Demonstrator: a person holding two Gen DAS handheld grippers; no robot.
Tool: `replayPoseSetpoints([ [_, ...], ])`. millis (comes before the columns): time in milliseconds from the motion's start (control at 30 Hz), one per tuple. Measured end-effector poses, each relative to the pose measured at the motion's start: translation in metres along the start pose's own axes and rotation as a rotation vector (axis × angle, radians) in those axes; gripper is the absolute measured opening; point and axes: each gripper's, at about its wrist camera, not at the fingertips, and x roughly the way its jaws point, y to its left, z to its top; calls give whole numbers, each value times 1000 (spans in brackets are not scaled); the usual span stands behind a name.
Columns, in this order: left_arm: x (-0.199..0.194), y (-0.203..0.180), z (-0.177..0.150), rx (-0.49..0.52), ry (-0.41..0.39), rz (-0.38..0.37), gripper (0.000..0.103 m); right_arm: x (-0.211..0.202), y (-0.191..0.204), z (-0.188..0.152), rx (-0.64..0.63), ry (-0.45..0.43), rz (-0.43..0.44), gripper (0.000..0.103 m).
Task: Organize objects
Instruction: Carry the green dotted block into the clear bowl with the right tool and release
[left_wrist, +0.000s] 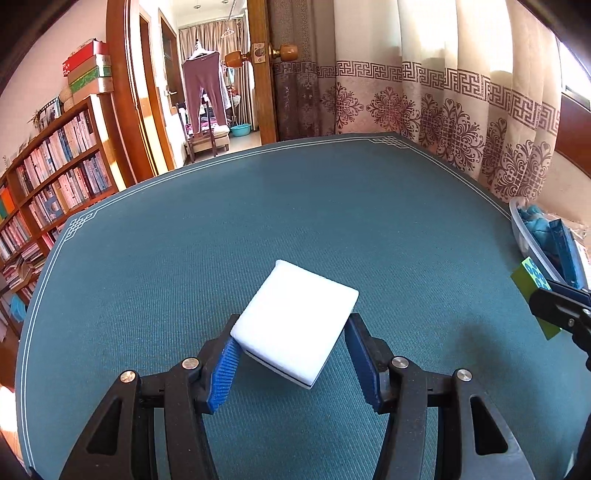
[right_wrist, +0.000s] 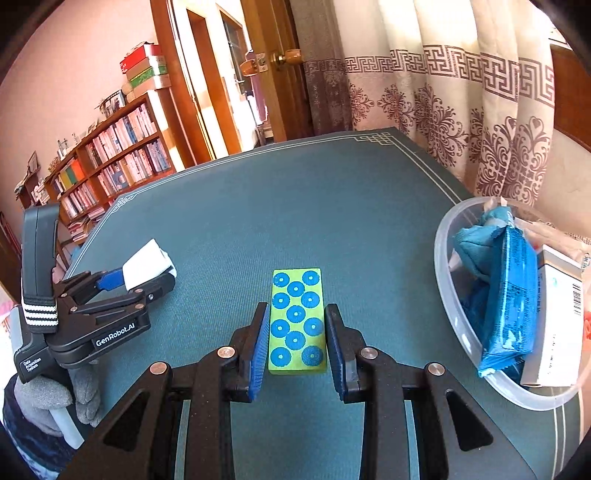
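A teal woven tabletop (left_wrist: 295, 206) with a pale line border and knotwork corners is spread across both views. A white block (left_wrist: 295, 325) is pinched between the blue-padded fingers of the left gripper (left_wrist: 291, 354) and is held tilted above the cloth, near the left side of the tabletop. In the right wrist view, a green block with blue dots (right_wrist: 297, 321) is framed lengthwise between the fingers of the right gripper (right_wrist: 297, 339); the pads are seen just beside its long sides, and firm contact cannot be told. At the right edge of the tabletop, a clear plastic bowl (right_wrist: 448, 295) is loaded with a blue packet (right_wrist: 511, 295) and a white box (right_wrist: 556, 314). Beyond the far edge, patterned curtains (left_wrist: 443, 103) are hung on the right, an open wooden door (left_wrist: 266, 66) is seen in the middle, and a bookshelf (left_wrist: 55, 173) is packed with books on the left.
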Motion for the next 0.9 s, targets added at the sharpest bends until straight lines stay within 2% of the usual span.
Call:
replayPoseSetpoints([
  [267,-1,-14,-4,32,0,-9,59,-24,-28,9,44,-49,-53,30],
  [633,-5,-32,-8,65,-1,-30,59,-51,-89,26,131,-128,-156,30],
  [900,-5,-42,-11,80,4,-32,59,-44,-126,50,163,-152,-240,30],
])
